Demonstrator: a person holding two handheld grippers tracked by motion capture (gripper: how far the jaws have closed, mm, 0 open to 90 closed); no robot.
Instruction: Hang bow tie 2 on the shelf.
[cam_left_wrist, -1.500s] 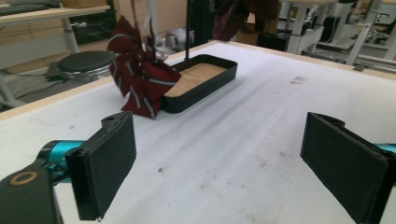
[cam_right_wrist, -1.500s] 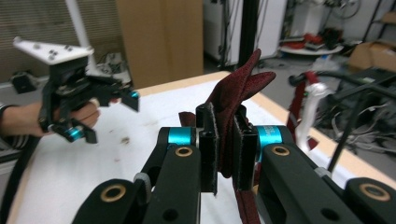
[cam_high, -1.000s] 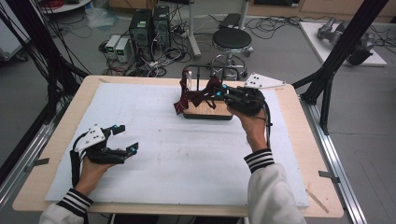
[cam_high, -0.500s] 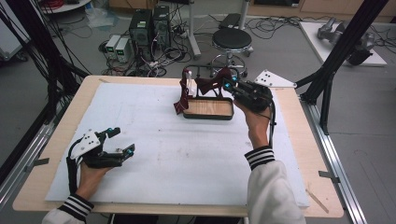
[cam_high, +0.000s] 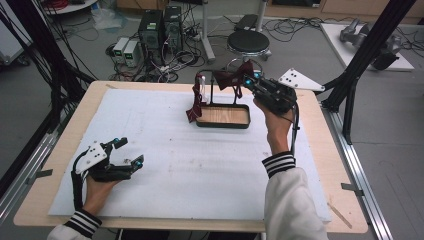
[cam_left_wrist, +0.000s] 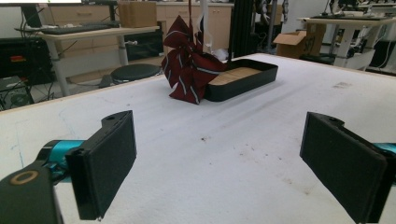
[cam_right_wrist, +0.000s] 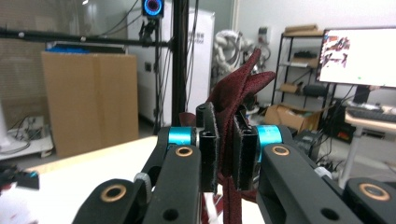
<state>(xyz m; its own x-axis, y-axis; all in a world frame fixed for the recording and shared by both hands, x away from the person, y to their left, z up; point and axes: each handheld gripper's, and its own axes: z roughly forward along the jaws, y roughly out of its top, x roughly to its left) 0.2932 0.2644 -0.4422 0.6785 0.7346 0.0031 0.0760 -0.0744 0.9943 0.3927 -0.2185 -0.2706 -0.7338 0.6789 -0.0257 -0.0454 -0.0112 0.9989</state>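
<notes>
A wide wooden surface (cam_high: 60, 145) carries a white foam mat (cam_high: 200, 160) over most of its top. Toward the far edge of the mat sits a shallow dark tray (cam_high: 223, 123) with a wooden floor, and a thin black rack (cam_high: 212, 89) stands up from its back rim. A dark red striped necktie (cam_high: 196, 102) is draped over that rack, one end hanging down to the mat just beside the tray's left end (the stripes read clearly in the left gripper view (cam_left_wrist: 189, 70)). The right tongs (cam_high: 244, 79) are held above the tray's far right corner, clamped on the tie's other end (cam_right_wrist: 229, 140). The left tongs (cam_high: 129, 152) rest near the mat's near left corner, jaws spread wide with nothing between them, well apart from the tray.
</notes>
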